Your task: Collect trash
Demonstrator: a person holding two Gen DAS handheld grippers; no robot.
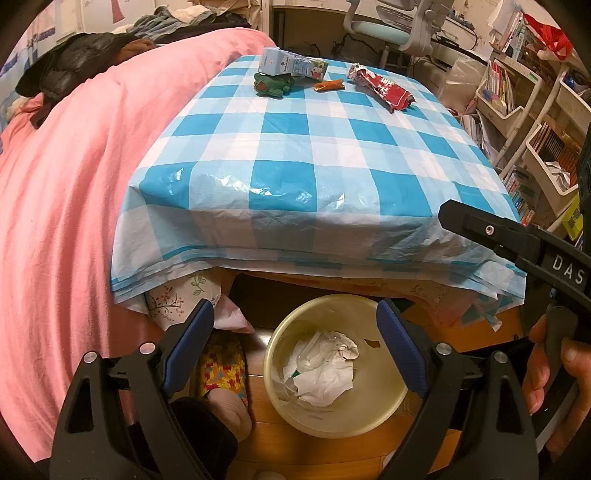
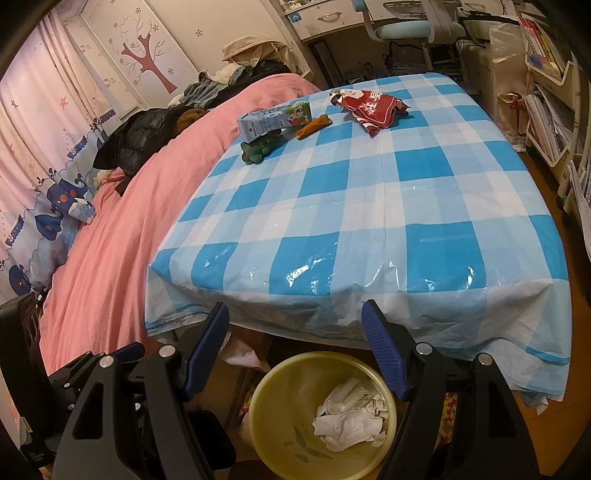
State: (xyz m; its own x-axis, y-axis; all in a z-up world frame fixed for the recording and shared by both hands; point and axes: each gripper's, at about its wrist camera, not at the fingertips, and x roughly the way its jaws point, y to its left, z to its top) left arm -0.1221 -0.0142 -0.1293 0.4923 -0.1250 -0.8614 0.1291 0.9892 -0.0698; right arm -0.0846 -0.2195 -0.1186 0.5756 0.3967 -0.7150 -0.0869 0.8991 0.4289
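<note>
A yellow bin (image 1: 384,406) (image 2: 280,439) stands on the floor under the table's near edge, holding crumpled white paper (image 1: 325,373) (image 2: 347,424) and clear plastic. My left gripper (image 1: 295,347) is open and empty above the bin. My right gripper (image 2: 295,354) is open and empty above it too; its finger shows in the left wrist view (image 1: 487,230). At the table's far end lie a red wrapper (image 1: 384,86) (image 2: 369,105), an orange wrapper (image 1: 328,85) (image 2: 312,127), a blue carton (image 1: 288,64) (image 2: 271,120) and a green crumpled piece (image 1: 271,85) (image 2: 256,151).
The table wears a blue-and-white checked plastic cloth (image 1: 314,147) (image 2: 369,206). A bed with a pink cover (image 1: 74,184) (image 2: 122,221) lies along its left. Shelves with books (image 1: 535,140) stand on the right. A desk chair (image 2: 406,26) stands beyond the table.
</note>
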